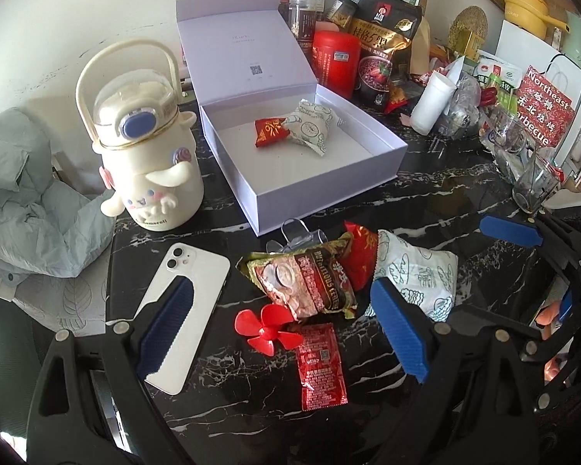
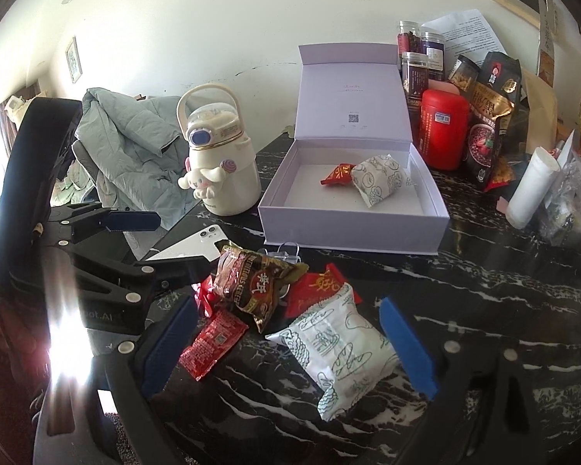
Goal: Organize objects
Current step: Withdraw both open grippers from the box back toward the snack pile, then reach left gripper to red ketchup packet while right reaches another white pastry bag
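Your left gripper (image 1: 286, 317) hangs with its ribbed blue pads spread wide and nothing between them; your right gripper (image 2: 290, 345) is equally agape over the black, white-veined marble table (image 2: 484, 294).

Take the white box (image 1: 321, 178) as your landmark: a rigid, matte cardboard case with its hinged lid standing upright at the back. Inside it lie a small glossy red sachet (image 1: 269, 131) and a puffy white pillow pack (image 1: 313, 126) printed with green line drawings, touching each other.

In front of the box, on the table, sits a loose cluster: a crinkled foil cereal packet (image 1: 304, 281), a red wrapper (image 1: 362, 257) tucked behind it, and a second white pillow pack (image 2: 341, 352), whose long axis runs diagonally from the box toward your right gripper, between its fingers. A flat red ketchup sachet (image 1: 321, 366) and a red plastic propeller (image 1: 265, 329) lie nearest you.

Left of the box stands a smooth cream bottle (image 1: 149, 147) with a loop handle; a white phone (image 1: 188, 310) lies face down in front of it.
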Demonstrator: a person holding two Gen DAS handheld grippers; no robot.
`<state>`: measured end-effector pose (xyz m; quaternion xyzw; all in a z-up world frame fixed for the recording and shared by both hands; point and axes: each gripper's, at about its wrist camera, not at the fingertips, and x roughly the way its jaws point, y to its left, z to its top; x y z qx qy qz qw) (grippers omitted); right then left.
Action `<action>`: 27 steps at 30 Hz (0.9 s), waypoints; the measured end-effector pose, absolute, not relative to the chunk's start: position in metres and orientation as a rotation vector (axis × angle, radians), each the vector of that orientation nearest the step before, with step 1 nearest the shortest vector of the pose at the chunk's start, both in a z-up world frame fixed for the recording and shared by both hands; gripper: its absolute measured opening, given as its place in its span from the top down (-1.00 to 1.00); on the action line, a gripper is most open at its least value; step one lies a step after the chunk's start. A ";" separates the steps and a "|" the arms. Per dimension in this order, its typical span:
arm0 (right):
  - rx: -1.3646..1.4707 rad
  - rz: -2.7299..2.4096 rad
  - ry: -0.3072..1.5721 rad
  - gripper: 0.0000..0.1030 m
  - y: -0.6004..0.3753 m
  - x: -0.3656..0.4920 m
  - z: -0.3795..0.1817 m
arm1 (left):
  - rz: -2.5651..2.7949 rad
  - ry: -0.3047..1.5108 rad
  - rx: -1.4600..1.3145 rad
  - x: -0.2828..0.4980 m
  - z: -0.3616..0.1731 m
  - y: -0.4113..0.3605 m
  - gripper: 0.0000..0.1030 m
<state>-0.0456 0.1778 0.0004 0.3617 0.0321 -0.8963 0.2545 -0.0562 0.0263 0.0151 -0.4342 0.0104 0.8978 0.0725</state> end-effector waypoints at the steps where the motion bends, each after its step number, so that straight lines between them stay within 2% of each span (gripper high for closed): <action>1: 0.986 -2.433 0.091 -0.87 0.178 -0.045 -0.002 | 2.692 0.028 -1.316 -0.056 0.012 0.026 -0.80; 7: 0.987 -2.435 0.114 -0.89 0.182 -0.045 -0.019 | 2.683 -0.043 -1.355 -0.044 -0.009 0.028 -0.80; 27: 1.043 -2.345 0.271 -0.94 0.177 -0.079 -0.060 | 2.640 -0.014 -1.511 -0.040 -0.055 0.038 -0.80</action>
